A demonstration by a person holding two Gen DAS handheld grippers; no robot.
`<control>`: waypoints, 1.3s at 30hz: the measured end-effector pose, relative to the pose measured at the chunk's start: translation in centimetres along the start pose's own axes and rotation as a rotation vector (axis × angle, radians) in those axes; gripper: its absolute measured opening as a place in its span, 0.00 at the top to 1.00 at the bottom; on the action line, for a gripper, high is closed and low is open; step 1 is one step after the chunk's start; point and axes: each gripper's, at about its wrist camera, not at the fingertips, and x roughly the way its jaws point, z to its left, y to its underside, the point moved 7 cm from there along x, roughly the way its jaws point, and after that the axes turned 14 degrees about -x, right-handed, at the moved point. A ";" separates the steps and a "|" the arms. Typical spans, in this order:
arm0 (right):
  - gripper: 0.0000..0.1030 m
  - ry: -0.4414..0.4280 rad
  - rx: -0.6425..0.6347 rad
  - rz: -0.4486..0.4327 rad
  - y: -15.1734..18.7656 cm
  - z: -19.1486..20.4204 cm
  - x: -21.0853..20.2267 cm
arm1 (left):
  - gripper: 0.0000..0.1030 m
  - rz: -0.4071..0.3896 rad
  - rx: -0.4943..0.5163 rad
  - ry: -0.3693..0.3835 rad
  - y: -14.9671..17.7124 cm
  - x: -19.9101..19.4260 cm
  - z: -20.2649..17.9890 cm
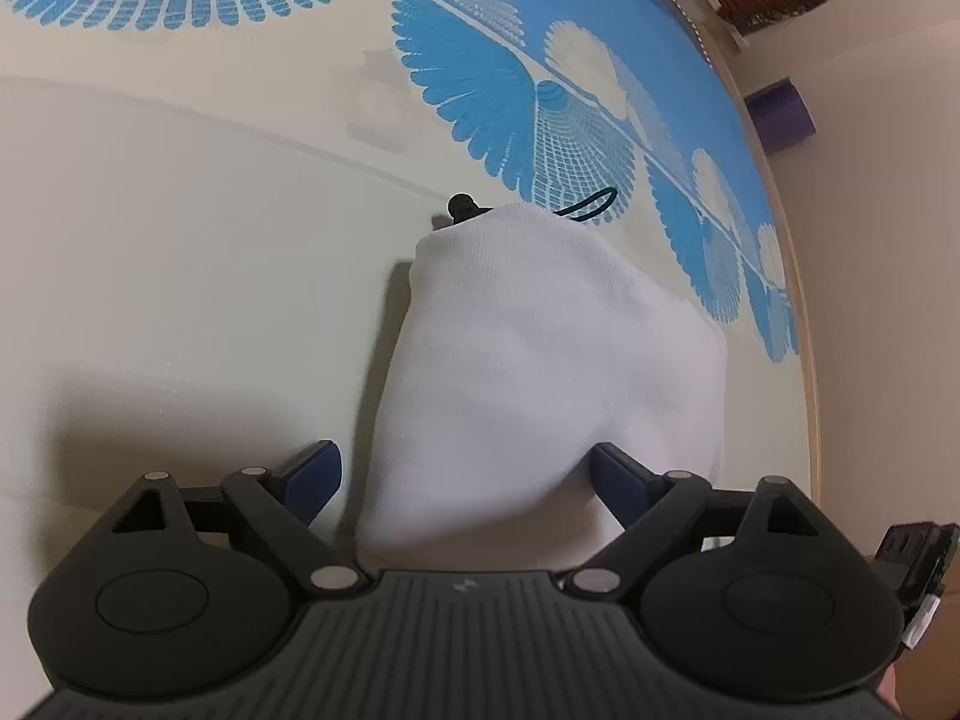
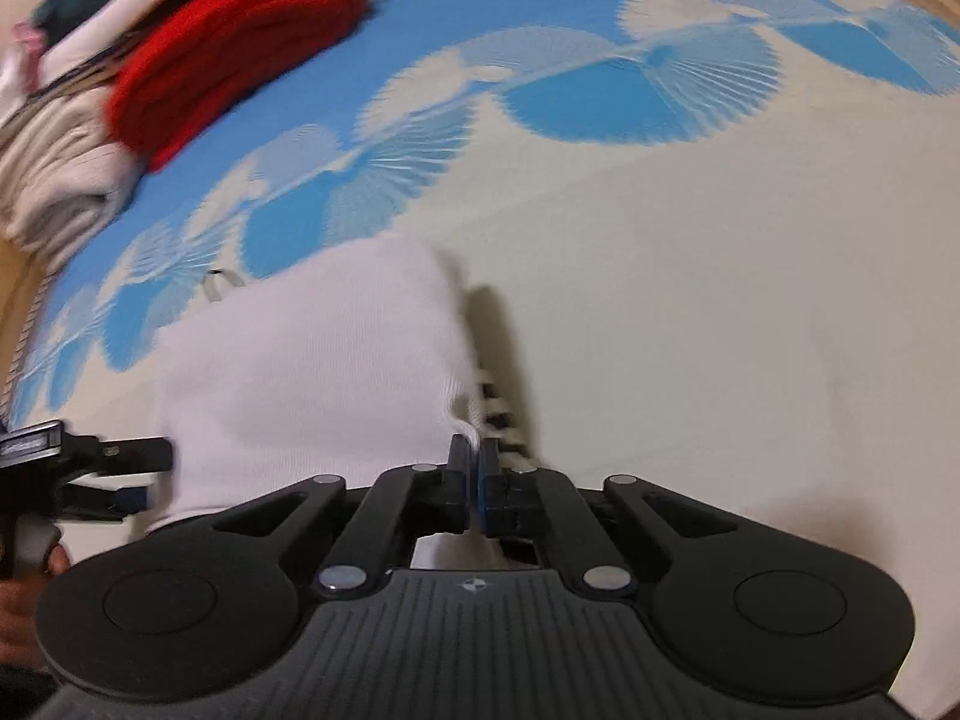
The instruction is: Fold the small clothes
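Blue-cream fan-patterned mat point(image 1: 180, 276); purple roll point(image 1: 780, 114) beside mat edge; black cord point(image 1: 591, 204) on mat.

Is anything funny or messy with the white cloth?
A little. The white cloth bulges instead of lying flat, and a black cord pokes out from under its far edge. The right gripper pinches one corner.
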 end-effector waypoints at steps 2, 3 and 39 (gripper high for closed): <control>0.99 -0.009 0.014 0.040 0.5 -0.4 0.6 | 0.09 0.006 -0.035 0.017 -0.2 0.6 0.3; 0.97 -0.007 0.022 0.074 0.9 -0.4 1.1 | 0.09 0.010 -0.055 0.033 -0.2 0.8 0.4; 0.80 -0.141 0.089 -0.018 -2.0 4.5 1.9 | 0.60 -0.227 0.143 0.003 -3.1 -5.8 -4.9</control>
